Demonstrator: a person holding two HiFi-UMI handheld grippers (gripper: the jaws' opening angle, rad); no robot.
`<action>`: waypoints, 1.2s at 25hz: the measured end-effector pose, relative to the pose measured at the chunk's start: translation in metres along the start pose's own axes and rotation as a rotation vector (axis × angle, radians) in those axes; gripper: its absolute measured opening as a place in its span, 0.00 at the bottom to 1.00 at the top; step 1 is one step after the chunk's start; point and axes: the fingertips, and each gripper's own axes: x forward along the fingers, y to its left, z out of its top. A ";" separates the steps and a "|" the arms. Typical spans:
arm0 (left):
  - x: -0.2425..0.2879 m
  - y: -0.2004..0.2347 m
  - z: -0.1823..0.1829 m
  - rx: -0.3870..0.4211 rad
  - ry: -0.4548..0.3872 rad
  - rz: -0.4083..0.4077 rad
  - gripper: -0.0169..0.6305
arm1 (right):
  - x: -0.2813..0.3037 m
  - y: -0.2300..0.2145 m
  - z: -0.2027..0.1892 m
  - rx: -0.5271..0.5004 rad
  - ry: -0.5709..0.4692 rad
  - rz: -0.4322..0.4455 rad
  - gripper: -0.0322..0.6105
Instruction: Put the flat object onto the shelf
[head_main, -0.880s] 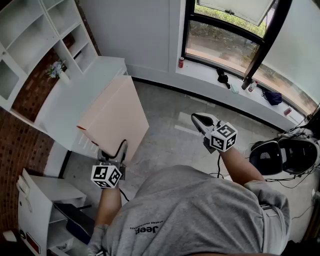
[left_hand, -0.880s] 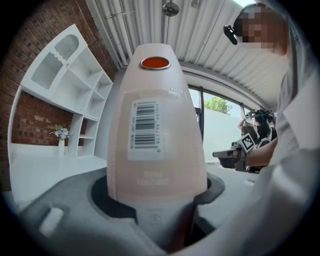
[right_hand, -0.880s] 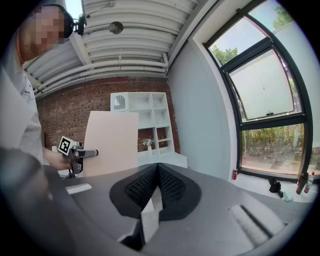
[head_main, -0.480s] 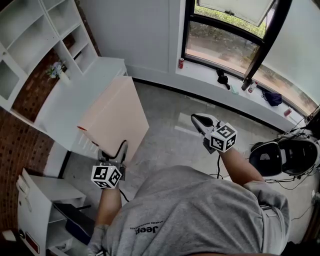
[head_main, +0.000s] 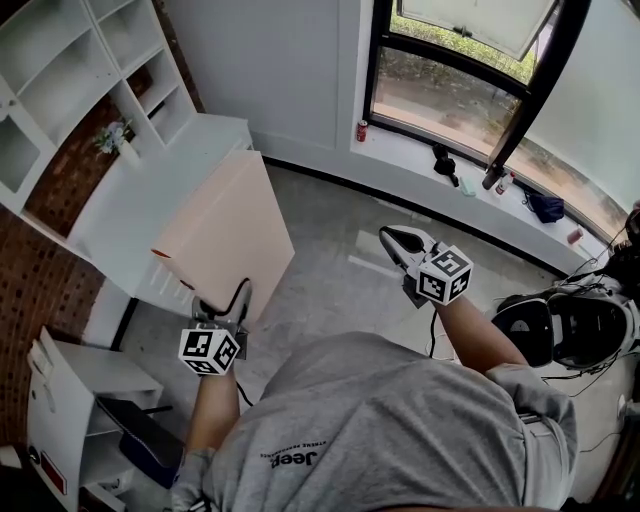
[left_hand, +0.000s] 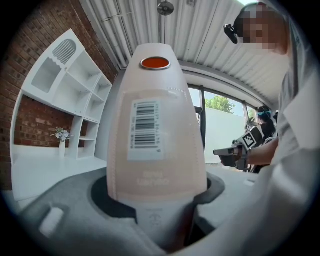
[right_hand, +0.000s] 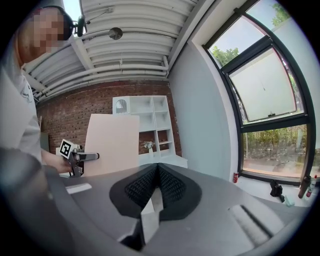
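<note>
One pink flat board (head_main: 225, 232), clamped in left gripper (head_main: 228, 303); right gripper (head_main: 393, 240) clenched, empty; one white shelf (head_main: 62, 88)

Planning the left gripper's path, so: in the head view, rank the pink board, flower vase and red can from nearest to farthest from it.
1. pink board, clamped in the left gripper.
2. flower vase, on the white counter at left.
3. red can, on the windowsill ahead.

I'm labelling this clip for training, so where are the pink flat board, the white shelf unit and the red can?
pink flat board (head_main: 225, 235), head view, middle of its broad face.
white shelf unit (head_main: 60, 85), head view, inner wall of one compartment.
red can (head_main: 362, 129), head view, its side.
</note>
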 end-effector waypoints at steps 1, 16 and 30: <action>0.002 -0.005 -0.001 0.003 -0.003 0.005 0.48 | -0.003 -0.004 0.000 -0.004 -0.001 0.003 0.06; 0.048 0.004 -0.002 -0.013 -0.025 0.080 0.48 | 0.033 -0.061 0.000 -0.012 0.022 0.058 0.06; 0.167 0.242 0.054 0.006 -0.061 -0.043 0.48 | 0.279 -0.069 0.068 -0.050 -0.031 0.013 0.06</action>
